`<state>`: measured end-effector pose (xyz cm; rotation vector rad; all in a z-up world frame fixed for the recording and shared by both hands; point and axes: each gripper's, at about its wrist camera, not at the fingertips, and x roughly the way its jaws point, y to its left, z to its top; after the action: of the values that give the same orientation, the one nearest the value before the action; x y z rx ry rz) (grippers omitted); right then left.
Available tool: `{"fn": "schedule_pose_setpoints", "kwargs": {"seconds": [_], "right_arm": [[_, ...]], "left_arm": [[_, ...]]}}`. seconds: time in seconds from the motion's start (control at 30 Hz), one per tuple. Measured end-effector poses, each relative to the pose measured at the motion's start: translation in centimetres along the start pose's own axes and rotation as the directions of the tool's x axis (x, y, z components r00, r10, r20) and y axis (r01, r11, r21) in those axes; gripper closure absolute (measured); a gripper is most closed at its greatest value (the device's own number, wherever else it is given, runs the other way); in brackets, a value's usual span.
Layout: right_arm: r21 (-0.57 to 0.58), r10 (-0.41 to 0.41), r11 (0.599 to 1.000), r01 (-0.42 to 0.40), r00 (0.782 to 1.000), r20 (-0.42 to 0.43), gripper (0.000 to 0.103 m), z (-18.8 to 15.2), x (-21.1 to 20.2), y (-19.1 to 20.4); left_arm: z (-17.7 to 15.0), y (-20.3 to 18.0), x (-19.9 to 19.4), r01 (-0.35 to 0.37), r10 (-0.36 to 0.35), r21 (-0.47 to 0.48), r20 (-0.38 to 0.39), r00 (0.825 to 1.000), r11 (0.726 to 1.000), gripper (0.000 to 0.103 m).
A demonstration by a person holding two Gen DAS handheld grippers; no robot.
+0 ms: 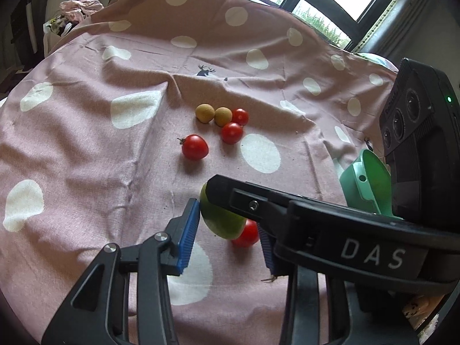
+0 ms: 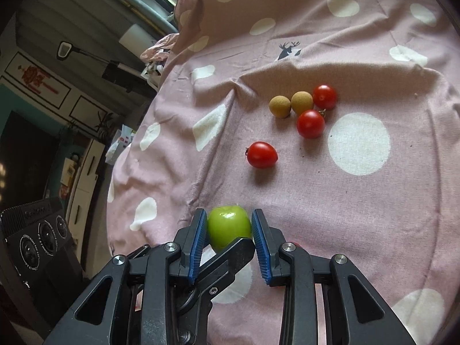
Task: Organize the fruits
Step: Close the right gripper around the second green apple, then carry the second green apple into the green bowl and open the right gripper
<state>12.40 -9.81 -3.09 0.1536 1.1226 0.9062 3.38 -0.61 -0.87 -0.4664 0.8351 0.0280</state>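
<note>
The right gripper (image 2: 229, 230) is clenched on a round, glossy green fruit (image 2: 228, 227): both blue ribbed pads (image 2: 198, 244) press its sides, and the fruit hangs above the pink cotton cloth with large white dots (image 2: 359, 201) that covers the table.

In the left wrist view the same green fruit (image 1: 220, 218) sits against the left gripper's (image 1: 227, 230) near blue pad (image 1: 188, 235), while the black body of the right gripper crosses in front and hides the other side. The left gripper's second pad (image 1: 266, 247) shows only in part behind that body, so whether the left gripper grasps the fruit or merely touches it cannot be told.

A small red tomato (image 1: 247, 234) lies on the cloth just under and behind the green fruit, between the left gripper's pads.

Farther out on the cloth rest 5 more small fruits. 1 oval red tomato with a stalk (image 2: 262, 154) lies alone, apart from the others. Beyond it is a tight cluster: 2 tan, rough-skinned round fruits (image 2: 291, 104) side by side, touching, with 2 round red tomatoes (image 2: 317, 112) against them on the right.

A mint-green plastic container (image 1: 365, 184) stands at the right edge of the left wrist view, partly hidden by the right gripper's black housing.
</note>
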Motion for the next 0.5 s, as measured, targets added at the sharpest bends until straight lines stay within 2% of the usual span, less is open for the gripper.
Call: {"fn": "schedule_pose_setpoints", "kwargs": {"seconds": [0.3,0.5], "right_arm": [[0.026,-0.073,0.997,0.071,0.989,0.125,0.068,-2.3,-4.6,-1.0],[0.055,-0.095,0.995,0.086,0.980,0.177,0.068,-3.6,-6.9,-1.9]], "left_arm": [[-1.2,-3.8,-0.6,0.091,-0.094,0.117,0.024,0.995,0.989,0.065],[-1.7,-6.0,-1.0,0.111,-0.117,0.163,0.032,0.993,0.980,0.065]]}}
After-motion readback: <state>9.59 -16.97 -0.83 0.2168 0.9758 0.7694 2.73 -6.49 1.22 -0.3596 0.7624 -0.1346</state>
